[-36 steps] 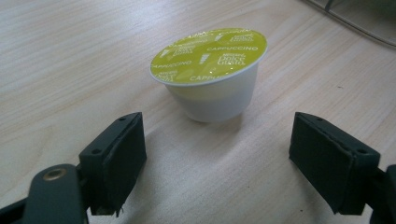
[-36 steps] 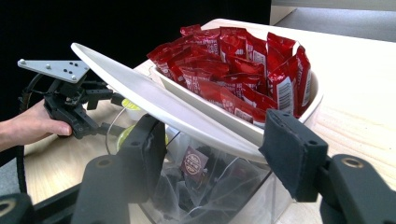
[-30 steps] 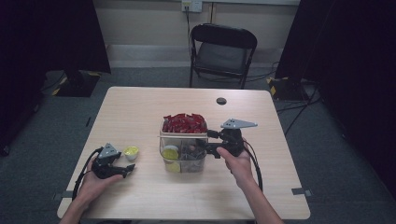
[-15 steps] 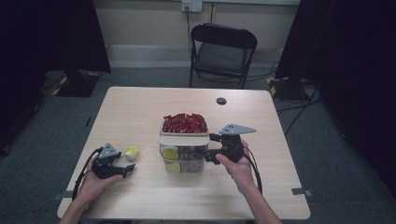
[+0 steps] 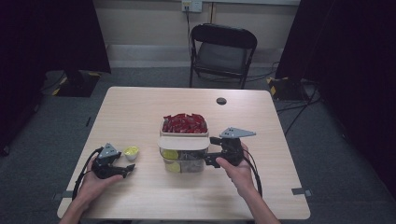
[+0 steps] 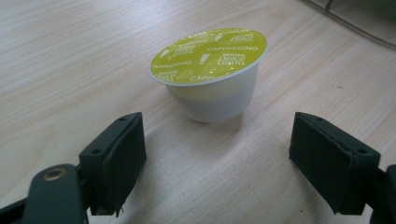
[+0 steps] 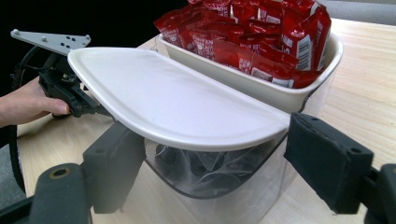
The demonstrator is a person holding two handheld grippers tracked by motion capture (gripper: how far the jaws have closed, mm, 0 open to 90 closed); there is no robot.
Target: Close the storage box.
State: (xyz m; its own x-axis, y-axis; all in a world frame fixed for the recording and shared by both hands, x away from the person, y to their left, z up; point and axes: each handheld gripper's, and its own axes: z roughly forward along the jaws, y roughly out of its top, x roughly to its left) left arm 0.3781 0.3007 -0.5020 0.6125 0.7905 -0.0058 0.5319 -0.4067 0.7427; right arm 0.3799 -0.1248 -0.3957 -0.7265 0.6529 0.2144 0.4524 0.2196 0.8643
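Your right tool [image 5: 211, 150] has just been opening its jaws; they now stand apart around the white lid [image 7: 173, 100] on the clear container [image 5: 183, 161] mid-bench. Your left tool [image 5: 127, 169] gapes empty just short of the yellow capsule [image 6: 212, 70].

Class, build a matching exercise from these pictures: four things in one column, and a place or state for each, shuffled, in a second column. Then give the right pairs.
Things:
1. coffee capsule
2. red sachets
3. white lid
4. folding chair

Places or states:
A. heaped in the cream tray on top of the clear container
B. on the floor beyond the table's far edge
C. on the tabletop ahead of the open left gripper
D. covering the near half of the clear container, before the open right gripper

Pairs: 1-C, 2-A, 3-D, 4-B
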